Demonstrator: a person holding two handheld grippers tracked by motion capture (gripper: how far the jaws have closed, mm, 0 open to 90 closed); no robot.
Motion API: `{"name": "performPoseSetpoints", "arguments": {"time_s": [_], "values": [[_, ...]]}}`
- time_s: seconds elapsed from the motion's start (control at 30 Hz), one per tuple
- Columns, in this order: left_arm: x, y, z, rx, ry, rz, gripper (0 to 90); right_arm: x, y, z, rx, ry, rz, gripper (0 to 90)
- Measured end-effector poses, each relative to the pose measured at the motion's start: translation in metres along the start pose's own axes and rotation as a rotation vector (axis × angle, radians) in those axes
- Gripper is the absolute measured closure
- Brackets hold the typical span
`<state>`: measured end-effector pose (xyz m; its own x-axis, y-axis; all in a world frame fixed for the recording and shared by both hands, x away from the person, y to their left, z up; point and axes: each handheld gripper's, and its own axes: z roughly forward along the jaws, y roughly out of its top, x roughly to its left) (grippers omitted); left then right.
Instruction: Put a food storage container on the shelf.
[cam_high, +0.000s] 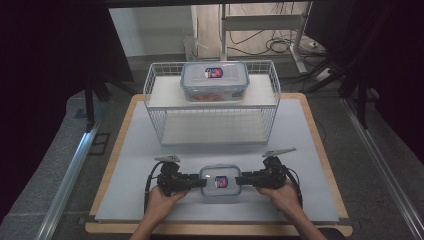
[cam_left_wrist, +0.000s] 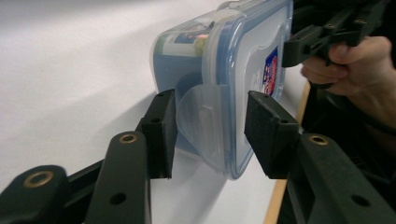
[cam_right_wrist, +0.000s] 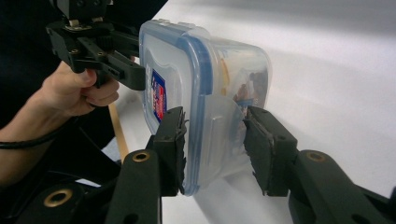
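A dim room here, dark curtains on both sides, a grey floor beyond with cables trailing under a metal desk frame (cam_high: 262, 22) at the back. Centre stage is the counter (cam_high: 320, 150), a pale board with a light wooden rim, covered by a white-grey mat.

At its far end stands a white wire basket (cam_high: 212, 102), open at the front, with a flat shelf across it. On that shelf sits a clear lidded food box (cam_high: 214, 81), blue seal around the lid, red and blue label on top, something orange-red inside.

Down at the near edge, just in front of the person, is the small food container (cam_high: 220, 181): clear plastic, blue-trimmed snap lid, a red and blue sticker on the lid. Through its wall there are dark and pale bits of food, too blurred to name. It sits flat on the mat between the two hands.

Left tongs (cam_high: 196, 183) come in from one short end; in the left gripper view they straddle the clear locking flap, one pad at the flap, the other just off the lid, so spread. Right tongs (cam_high: 243, 180) at the opposite end, both pads hard against lid and flap in the right gripper view, pinching it.
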<state>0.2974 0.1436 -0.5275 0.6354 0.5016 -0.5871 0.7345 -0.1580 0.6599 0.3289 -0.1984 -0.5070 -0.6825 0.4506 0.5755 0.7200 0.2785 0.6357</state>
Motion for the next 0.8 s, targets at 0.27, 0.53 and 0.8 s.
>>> {"name": "performPoseSetpoints", "arguments": {"time_s": [0.27,0.53,0.8], "values": [[-0.003,0.008,-0.001,-0.013,0.014,0.020,53.7,0.003,0.004,-0.003,-0.008,-0.018,-0.017,58.9],[-0.005,0.026,-0.015,-0.067,-0.028,0.031,55.9,0.008,0.017,-0.011,-0.059,0.000,-0.039,58.9],[-0.014,0.054,-0.031,-0.118,-0.034,0.058,57.9,0.014,0.040,-0.023,-0.117,0.021,-0.061,58.8]]}}
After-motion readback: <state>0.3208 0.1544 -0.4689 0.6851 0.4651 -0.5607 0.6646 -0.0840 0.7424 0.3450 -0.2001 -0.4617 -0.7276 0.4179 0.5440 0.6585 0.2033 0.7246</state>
